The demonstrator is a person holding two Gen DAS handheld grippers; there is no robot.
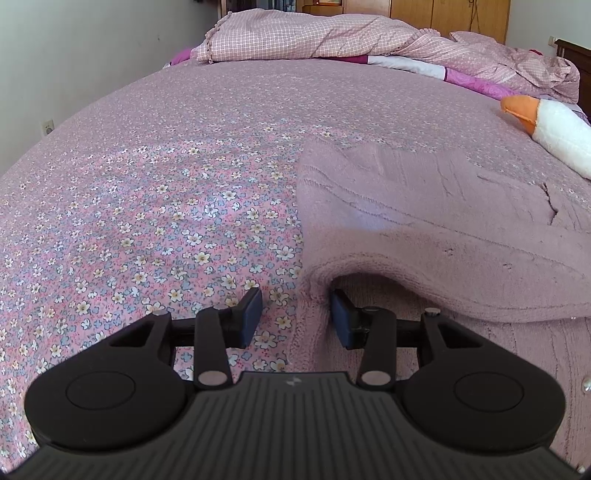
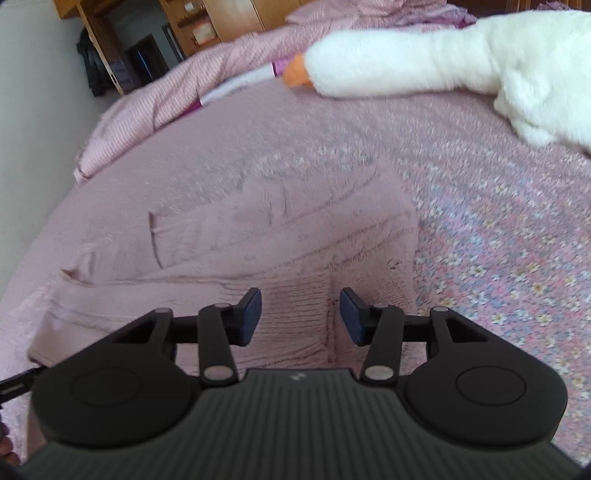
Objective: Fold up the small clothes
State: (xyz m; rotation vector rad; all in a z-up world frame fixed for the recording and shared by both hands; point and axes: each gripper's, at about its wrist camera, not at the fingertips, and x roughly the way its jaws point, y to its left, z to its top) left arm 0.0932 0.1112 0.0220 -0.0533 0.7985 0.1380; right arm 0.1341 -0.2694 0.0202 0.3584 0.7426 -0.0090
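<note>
Pink knit garment [image 1: 424, 206] on the floral bed [image 1: 147, 192] — partly folded, a raised fold just beyond the left gripper [image 1: 295, 317], its body under the right gripper [image 2: 300, 317] — both fingers wide, empty; further folds seemingly remain.

Blurred throughout in the right wrist view: floral bedsheet [image 2: 498, 229] pattern smeared, knit sweater [image 2: 295, 236] ribs soft. Cut off at the right edge: white plush goose [image 2: 443, 62], body only partly seen; in the left wrist view, just beak and neck. Hidden under a raised sweater fold: the far tip of one finger [image 1: 341, 317]. Too small to tell: shelf contents [image 2: 199, 29] far back.
</note>
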